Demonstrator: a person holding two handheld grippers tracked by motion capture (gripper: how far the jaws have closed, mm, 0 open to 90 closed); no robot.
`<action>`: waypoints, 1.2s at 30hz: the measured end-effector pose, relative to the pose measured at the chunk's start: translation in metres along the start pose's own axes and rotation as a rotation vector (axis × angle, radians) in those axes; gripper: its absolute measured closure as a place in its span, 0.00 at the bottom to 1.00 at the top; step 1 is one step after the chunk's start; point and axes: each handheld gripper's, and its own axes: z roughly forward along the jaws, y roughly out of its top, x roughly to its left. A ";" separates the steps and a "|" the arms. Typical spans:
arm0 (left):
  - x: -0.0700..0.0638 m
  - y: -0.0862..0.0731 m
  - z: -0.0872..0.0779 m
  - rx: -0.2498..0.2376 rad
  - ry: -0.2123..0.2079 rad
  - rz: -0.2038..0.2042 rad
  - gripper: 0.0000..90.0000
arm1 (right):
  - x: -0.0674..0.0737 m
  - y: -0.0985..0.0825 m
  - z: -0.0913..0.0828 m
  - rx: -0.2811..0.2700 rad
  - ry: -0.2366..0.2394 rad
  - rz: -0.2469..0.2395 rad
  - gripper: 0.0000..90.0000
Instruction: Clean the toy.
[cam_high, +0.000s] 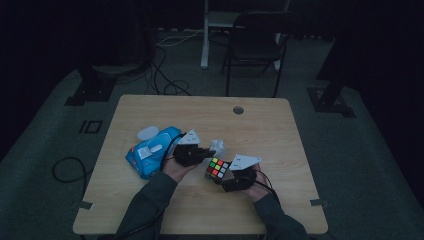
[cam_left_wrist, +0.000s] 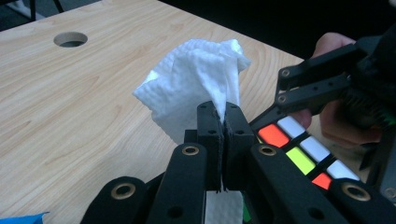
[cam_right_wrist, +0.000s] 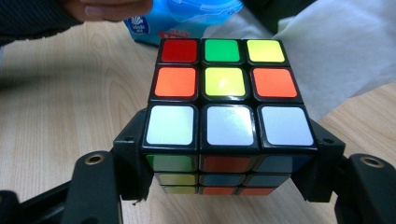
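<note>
1. My left tool (cam_left_wrist: 223, 122) has its jaws pressed together on a white tissue (cam_left_wrist: 196, 79); the sheet bunches up above the jaw tips, and a bit of it hangs out below them.
2. My right tool (cam_right_wrist: 229, 154) is clamped on a puzzle cube (cam_right_wrist: 223, 93), one jaw against each side of it; the cube's upper face shows a white row nearest the tool, then orange, yellow, orange, then red, green, yellow.
3. From the high view I see the left tool (cam_high: 196, 152) and the right tool (cam_high: 235, 179) near each other over the middle of the wooden bench (cam_high: 270, 130); the cube (cam_high: 217, 168) sits between them, with the tissue (cam_high: 218, 147) just beside it.
4. A blue tissue pack (cam_high: 150, 152) lies on the bench just beside my left hand (cam_high: 175, 169).
</note>
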 end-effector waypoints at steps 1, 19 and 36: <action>0.000 0.001 0.000 -0.001 -0.003 0.001 0.98 | 0.001 0.000 0.001 0.004 0.001 0.000 0.38; -0.007 0.012 0.014 0.026 -0.050 0.012 0.98 | 0.007 -0.001 0.009 0.024 0.014 -0.035 0.39; -0.003 0.007 0.021 0.084 -0.068 -0.016 0.98 | 0.007 0.000 0.007 0.029 -0.005 -0.051 0.38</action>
